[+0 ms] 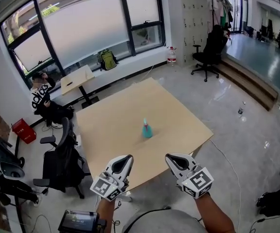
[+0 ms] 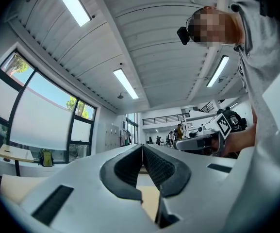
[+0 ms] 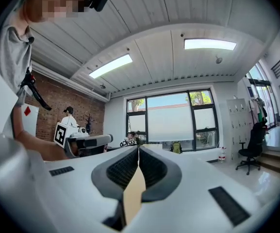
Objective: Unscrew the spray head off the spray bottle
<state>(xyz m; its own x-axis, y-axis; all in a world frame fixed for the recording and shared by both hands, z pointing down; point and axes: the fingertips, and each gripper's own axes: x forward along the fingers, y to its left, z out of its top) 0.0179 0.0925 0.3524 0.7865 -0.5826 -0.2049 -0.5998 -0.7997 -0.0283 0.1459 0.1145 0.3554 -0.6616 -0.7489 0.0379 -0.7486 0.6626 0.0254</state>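
Observation:
A small teal spray bottle (image 1: 147, 129) with a pale spray head stands upright near the middle of the light wooden table (image 1: 115, 120) in the head view. My left gripper (image 1: 128, 158) hovers above the table's near edge, well short of the bottle, jaws shut and empty. My right gripper (image 1: 169, 157) floats level with it to the right, also shut and empty. In the left gripper view my left gripper (image 2: 142, 146) points level across the room, and the right gripper (image 2: 198, 142) shows beside it. The right gripper view shows my right gripper (image 3: 138, 147) pressed together, with no bottle in sight.
A black office chair (image 1: 62, 164) stands at the table's left. A person (image 1: 42, 98) sits by a small desk (image 1: 76, 79) near the windows. Another black chair (image 1: 208, 50) is at the far right, beside steps. A water jug (image 1: 171, 56) stands against the wall.

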